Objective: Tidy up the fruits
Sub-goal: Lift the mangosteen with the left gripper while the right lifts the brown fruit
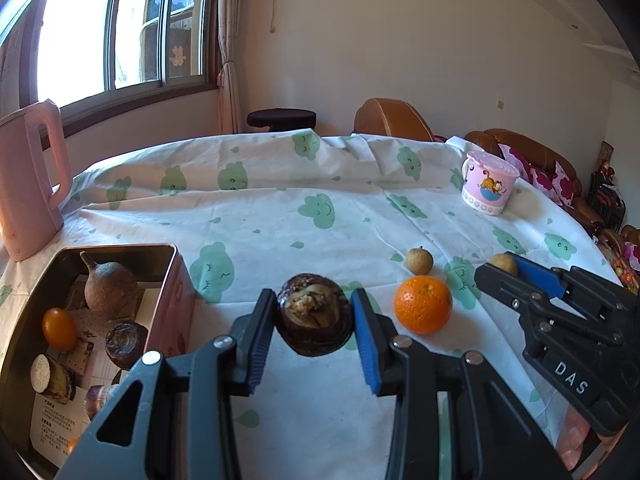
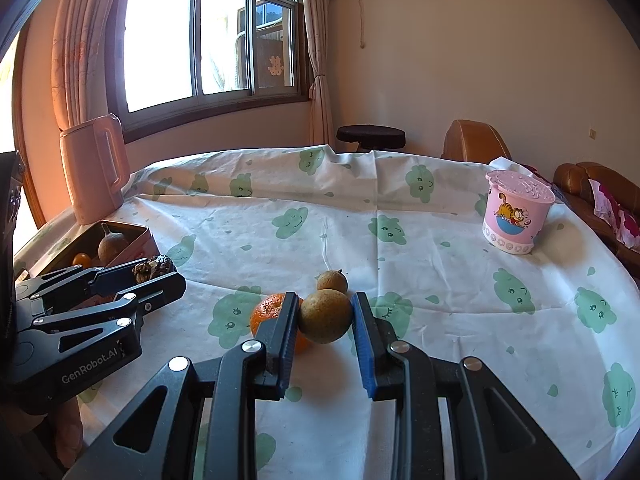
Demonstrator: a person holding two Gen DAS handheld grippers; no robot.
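My left gripper (image 1: 314, 316) is shut on a dark brown chestnut-like fruit (image 1: 314, 314), held just right of the pink tin box (image 1: 176, 280). The box holds a brown pear-shaped fruit (image 1: 110, 284), a small orange fruit (image 1: 59, 328) and several dark pieces. My right gripper (image 2: 325, 318) is shut on a round tan longan (image 2: 325, 316); it also shows at the right of the left wrist view (image 1: 504, 266). An orange (image 1: 423, 304) and a second longan (image 1: 419, 261) lie on the cloth between the grippers.
A pink kettle (image 1: 30, 176) stands behind the box at the table's left edge. A pink lidded cartoon cup (image 1: 488, 184) sits at the far right. The cloud-print cloth (image 1: 280, 216) covers the table; brown sofas (image 1: 532, 156) and a black stool (image 1: 280, 118) stand beyond it.
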